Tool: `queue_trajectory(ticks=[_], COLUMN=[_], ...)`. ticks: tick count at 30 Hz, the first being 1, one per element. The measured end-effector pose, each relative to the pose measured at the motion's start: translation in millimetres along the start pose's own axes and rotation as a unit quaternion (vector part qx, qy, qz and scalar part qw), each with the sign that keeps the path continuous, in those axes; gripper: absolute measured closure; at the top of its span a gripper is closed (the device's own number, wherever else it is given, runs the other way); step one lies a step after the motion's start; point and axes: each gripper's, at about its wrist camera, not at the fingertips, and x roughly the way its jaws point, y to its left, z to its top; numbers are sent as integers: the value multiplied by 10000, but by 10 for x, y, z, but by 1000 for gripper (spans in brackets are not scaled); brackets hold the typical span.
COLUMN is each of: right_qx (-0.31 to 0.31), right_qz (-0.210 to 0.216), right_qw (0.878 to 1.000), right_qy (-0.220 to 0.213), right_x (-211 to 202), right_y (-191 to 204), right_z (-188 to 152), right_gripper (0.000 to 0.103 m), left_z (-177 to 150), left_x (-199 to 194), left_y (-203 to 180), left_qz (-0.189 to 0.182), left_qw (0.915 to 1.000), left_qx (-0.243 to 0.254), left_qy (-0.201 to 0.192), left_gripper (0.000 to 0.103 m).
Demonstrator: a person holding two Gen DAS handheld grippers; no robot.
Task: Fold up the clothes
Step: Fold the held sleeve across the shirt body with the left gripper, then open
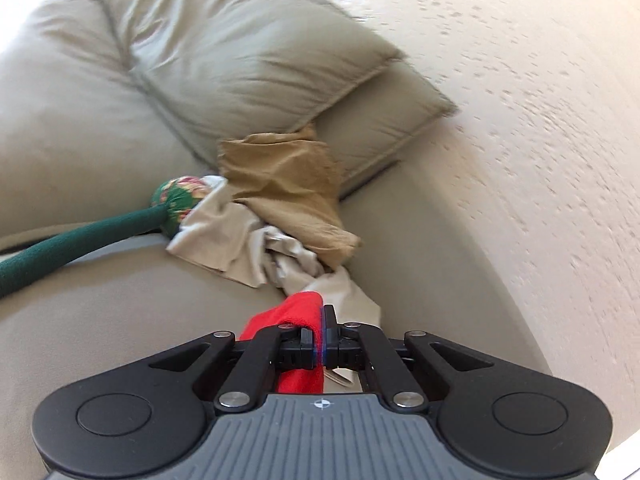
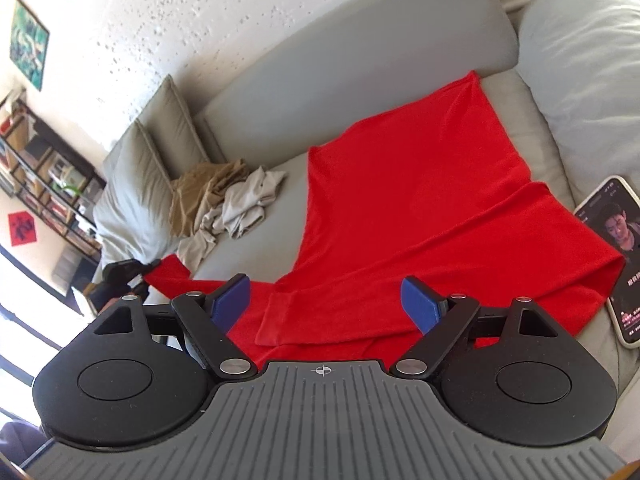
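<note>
Across the middle of the right wrist view, a grey sofa (image 2: 360, 60) fills the frame, its seat carrying everything the task concerns. Largest on it is a red garment (image 2: 408, 184), a long-sleeved top spread mostly flat from the upper right of the frame down to the lower centre, with one sleeve already laid across the body toward the right edge and a cuff lying at the lower centre. The other sleeve stretches out to the left of the frame, where the left gripper (image 2: 138, 272) is clenched on its end; in the left wrist view the same left gripper (image 1: 323, 340) shows its pads pinched together on red cloth. By my reading, this top is partly folded: one sleeve is in, the second is gripped and yet to be brought over, and the body folds remain. Behind it, toward the left of the frame, a heap of unfolded clothes waits, a tan garment (image 2: 204, 192) and a pale beige garment (image 2: 240, 208) crumpled against the cushions (image 2: 152, 152), so most of the task looks undone. The right gripper (image 2: 328, 304) hovers over the red cloth at the lower centre with its blue pads (image 2: 420, 304) spread wide, grasping nothing. A phone (image 2: 616, 256) rests at the right edge, touching the garment's fold.
</note>
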Motion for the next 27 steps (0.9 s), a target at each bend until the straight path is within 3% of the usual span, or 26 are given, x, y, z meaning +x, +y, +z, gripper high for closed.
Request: queue_trajectory(ticks=[3,5,8,10,13,14,16,18,20,22,23,25,27], right_qx=[284,433,633,794,1016,1043,1086,1143,1185,1189,1155,1099,1057], right_qz=[-32,-87,-112,-98,-99,-125,-163,-165,-185,-218,-244,-281,-302], right_qw=[9995,9988,9972,9958,9930,9924,9915,9908,9906,9908,9912,9921,9928], right_qy=[-121,-228,-368,-456,-592,-636,-696,-702,-661,-615,-597,-544,-470], right_x=[-142,-241,-390,-494,-650,-701,-793,-862,-894,-907,-903,-862,-794], right_y=[-199,-336,-538,-680,-889,-941,-1038,-1128,-1198,-1250,-1263,-1277,-1277], right_z=[-16,-28,-40,-58,-89,-97,-115,-134,-163,-190,-198,-212,-228], right_gripper=[17,17,17,17,17,17,16,16,16,16,16,16,16], left_z=[-262,-537,-1071,-1516,-2295,-2614,-3240,-3850,-4306,-4503,-4506,-4448,-4290], left_x=[-276,-451,-610,-640,-614,-589,-538,-538,-700,-909,-1001,-1174,-1297], left_y=[-578,-978,-1530,-1869,-2320,-2437,-2561,-2586,-2487,-2402,-2385,-2370,-2350], left_qz=[-182,-66,41,-23,-196,-243,-286,-350,-486,-591,-644,-755,-831], left_qw=[9959,9854,9597,9349,8776,8517,7974,7316,6699,6366,6347,6413,6632], left_qx=[863,1631,2705,3461,4749,5212,6027,6774,7363,7661,7672,7604,7387], left_qy=[-201,-487,-764,-782,-620,-483,45,685,824,669,660,704,869], left_gripper=[103,103,103,103,103,101,86,75,70,63,61,54,51])
